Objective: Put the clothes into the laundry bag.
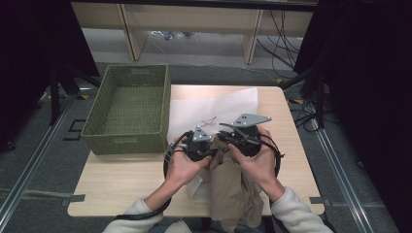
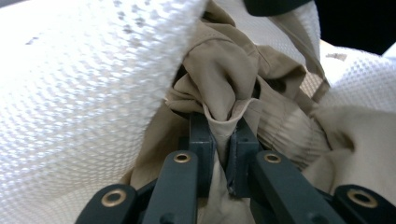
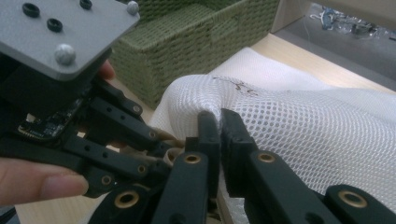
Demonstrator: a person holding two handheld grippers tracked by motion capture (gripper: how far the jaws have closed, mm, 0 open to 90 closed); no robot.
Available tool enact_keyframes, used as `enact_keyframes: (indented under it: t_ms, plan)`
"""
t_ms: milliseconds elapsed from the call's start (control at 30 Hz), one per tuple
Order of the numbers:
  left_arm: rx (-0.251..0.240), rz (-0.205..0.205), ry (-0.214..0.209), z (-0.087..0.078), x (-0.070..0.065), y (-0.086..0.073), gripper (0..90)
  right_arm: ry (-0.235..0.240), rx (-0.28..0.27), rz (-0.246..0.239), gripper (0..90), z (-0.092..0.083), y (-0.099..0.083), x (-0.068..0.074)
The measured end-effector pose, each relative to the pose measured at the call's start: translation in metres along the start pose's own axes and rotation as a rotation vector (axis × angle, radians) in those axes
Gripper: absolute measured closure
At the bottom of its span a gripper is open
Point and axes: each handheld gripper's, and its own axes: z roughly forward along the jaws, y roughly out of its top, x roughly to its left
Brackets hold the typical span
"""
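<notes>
The white mesh bag (image 1: 214,109) is the biggest soft thing here. It lies flat across the middle of the surface (image 1: 121,179), just beside the green woven basket (image 1: 127,109), with its long axis running away from the person and its near edge lifted. It looks light and limp, with an open weave that a claw can pinch anywhere; the rim of its mouth is the sensible place to hold, and the right claw (image 3: 215,121) is clamped tight on a fold of mesh there.

The tan garment (image 1: 233,187) is smaller, a crumpled soft cloth. It hangs from the two claws down over the near edge of the surface, so its length runs toward the person, with its bunched top pointing into the bag's mouth. It should be light, floppy and not slippery, likely to sag and snag on the mesh. The left claw (image 2: 223,135) grips a gathered fold near its top.
</notes>
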Motion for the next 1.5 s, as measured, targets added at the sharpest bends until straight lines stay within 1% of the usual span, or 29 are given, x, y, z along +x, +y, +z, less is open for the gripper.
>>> enact_keyframes:
  t_ms: [33, 100, 133, 233, 300, 333, 367, 400, 433, 467, 500, 533, 567, 600, 633, 700, 767, 800, 833, 967, 1000, 1033, 1167, 1267, 1300, 1367, 1400, 1467, 1500]
  plan:
    - [0.0, 0.0, 0.0, 0.0, 0.0, 0.0, 82.4, -0.001, 0.003, 0.015, 88.6, -0.002, 0.0, 0.001]
    - [-0.022, 0.02, 0.048, -0.005, 0.001, 0.005, 82.8, 0.013, -0.014, 0.023, 88.6, -0.004, 0.002, 0.002]
    - [-0.029, 0.025, 0.053, -0.006, 0.001, 0.007, 82.8, 0.002, -0.022, 0.006, 88.6, -0.006, 0.003, 0.001]
    - [-0.05, 0.04, 0.107, -0.01, 0.007, 0.012, 82.8, -0.004, -0.048, 0.003, 88.6, -0.008, 0.004, 0.002]
    - [-0.045, 0.053, 0.131, -0.009, 0.01, 0.014, 82.6, -0.008, -0.054, 0.004, 88.5, -0.006, 0.003, 0.002]
    - [-0.026, 0.082, 0.142, -0.006, 0.011, 0.013, 82.1, -0.024, -0.056, 0.017, 88.6, -0.005, 0.002, 0.002]
    - [-0.026, 0.082, 0.142, -0.006, 0.011, 0.013, 80.5, -0.019, -0.034, 0.03, 88.6, -0.004, 0.002, 0.001]
    - [-0.007, 0.078, 0.141, 0.009, 0.01, 0.006, 78.8, -0.012, -0.022, 0.015, 88.6, 0.0, 0.0, -0.002]
    - [0.009, 0.109, 0.143, 0.015, 0.01, 0.002, 76.9, -0.019, -0.018, 0.012, 88.5, 0.001, -0.001, -0.004]
    - [0.01, 0.109, 0.146, 0.022, 0.009, -0.002, 73.4, -0.02, -0.005, 0.034, 88.5, 0.003, -0.003, -0.003]
    - [0.01, 0.109, 0.146, 0.022, 0.009, -0.002, 70.8, -0.018, 0.006, 0.045, 88.5, 0.005, -0.005, -0.004]
    - [0.01, 0.106, 0.125, 0.029, 0.011, -0.007, 68.1, -0.012, 0.013, 0.032, 88.5, 0.007, -0.005, -0.006]
    - [0.01, 0.106, 0.125, 0.029, 0.011, -0.007, 65.5, -0.012, 0.013, 0.032, 88.5, 0.007, -0.005, -0.006]
    - [-0.007, 0.089, 0.12, 0.031, 0.01, -0.008, 65.5, -0.016, 0.014, 0.029, 88.5, 0.008, -0.006, -0.007]
    - [-0.012, 0.097, 0.115, 0.029, 0.011, -0.008, 59.6, -0.027, 0.021, 0.042, 88.5, 0.007, -0.007, -0.008]
    - [-0.017, 0.099, 0.106, 0.024, 0.011, -0.008, 53.0, -0.012, 0.017, 0.045, 88.5, 0.008, -0.007, -0.01]
    - [-0.028, 0.104, 0.104, 0.02, 0.011, -0.007, 46.7, -0.026, 0.017, 0.054, 88.5, 0.007, -0.007, -0.01]
    - [-0.035, 0.11, 0.096, 0.013, 0.01, -0.007, 46.7, -0.019, 0.014, 0.051, 88.5, 0.007, -0.007, -0.011]
    - [-0.035, 0.118, 0.088, 0.008, 0.009, -0.007, 43.5, -0.035, 0.018, 0.043, 88.5, 0.005, -0.007, -0.013]
    - [-0.057, 0.142, 0.09, -0.012, 0.004, -0.011, 38.3, -0.02, 0.012, 0.061, 88.5, 0.006, -0.007, -0.013]
    - [-0.046, 0.146, 0.088, -0.016, 0.003, -0.012, 38.1, -0.016, 0.014, 0.055, 88.4, 0.006, -0.007, -0.013]
    - [-0.053, 0.151, 0.086, -0.021, 0.003, -0.014, 38.3, -0.035, 0.021, 0.045, 88.4, 0.005, -0.007, -0.013]
    - [-0.038, 0.15, 0.08, -0.025, 0.006, -0.017, 41.6, -0.038, 0.018, 0.041, 88.4, 0.005, -0.006, -0.013]
    - [-0.01, 0.148, 0.086, -0.013, 0.013, -0.021, 48.3, -0.023, 0.023, 0.048, 88.4, 0.006, -0.007, -0.012]
    - [0.005, 0.133, 0.082, -0.008, 0.015, -0.023, 50.5, -0.022, 0.026, 0.049, 88.3, 0.006, -0.007, -0.012]
    - [0.025, 0.12, 0.074, 0.001, 0.017, -0.025, 59.7, -0.027, 0.026, 0.052, 88.4, 0.007, -0.007, -0.012]
    - [0.057, 0.147, 0.062, 0.004, 0.02, -0.025, 65.7, -0.029, 0.025, 0.045, 88.3, 0.007, -0.007, -0.012]
    - [0.068, 0.101, 0.062, 0.013, 0.019, -0.025, 72.9, -0.026, 0.031, 0.06, 88.3, 0.007, -0.008, -0.011]
    - [0.076, 0.095, 0.058, 0.015, 0.018, -0.024, 76.0, -0.02, 0.026, 0.063, 88.3, 0.009, -0.008, -0.011]
